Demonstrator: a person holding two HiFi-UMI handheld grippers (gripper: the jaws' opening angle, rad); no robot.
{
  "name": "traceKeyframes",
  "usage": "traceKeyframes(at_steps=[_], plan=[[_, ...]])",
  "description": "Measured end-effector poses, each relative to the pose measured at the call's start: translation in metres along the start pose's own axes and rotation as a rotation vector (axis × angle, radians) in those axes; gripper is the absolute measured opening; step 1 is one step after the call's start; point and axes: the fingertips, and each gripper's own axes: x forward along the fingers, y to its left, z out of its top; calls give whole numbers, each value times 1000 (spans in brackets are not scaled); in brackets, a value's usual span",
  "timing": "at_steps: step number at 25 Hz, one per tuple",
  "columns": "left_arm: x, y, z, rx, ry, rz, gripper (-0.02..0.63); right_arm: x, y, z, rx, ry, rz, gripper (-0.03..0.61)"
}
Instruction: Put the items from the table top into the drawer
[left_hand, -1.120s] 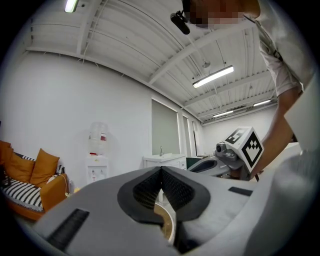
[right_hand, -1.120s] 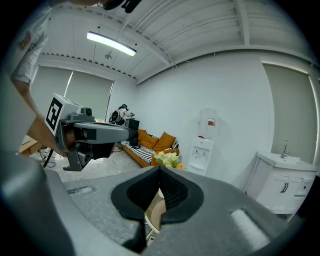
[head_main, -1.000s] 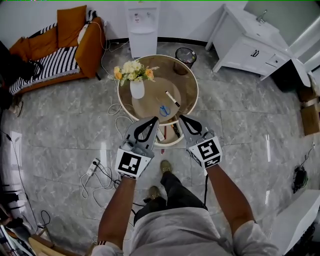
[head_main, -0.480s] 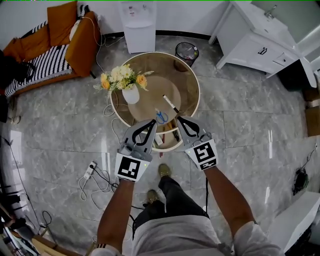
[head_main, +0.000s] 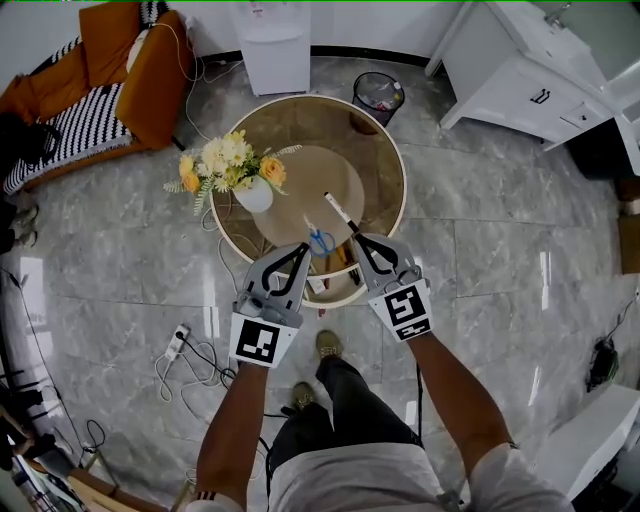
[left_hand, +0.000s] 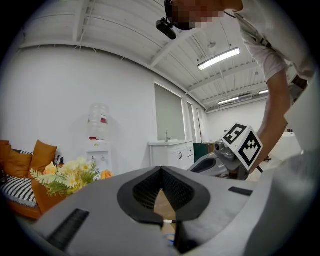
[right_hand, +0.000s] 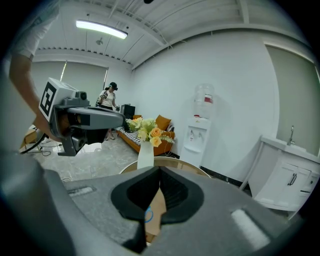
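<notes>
Left gripper (head_main: 304, 248): closed, empty (tips meeting)
Right gripper (head_main: 361, 240): closed, empty
Scissors (head_main: 320, 240): at table (head_main: 375, 150) front edge, between grippers
Pen (head_main: 341, 211): just beyond scissors

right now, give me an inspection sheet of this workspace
surface: round table, glass-topped
job's things: scissors and pen on the table; drawer open at the near edge
clutter: vase of flowers on the table
tools: left tool and right tool both shut, empty, by the near edge
cables: power strip and cords on the floor
surroundings: sofa, water dispenser, bin, cabinet
</notes>
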Motion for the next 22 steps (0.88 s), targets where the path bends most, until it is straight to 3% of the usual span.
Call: traceKeyframes(at_steps=[22], plan=[[38,31,-98,-1,51,33,0,108,-20,-141,7,234,43,98]])
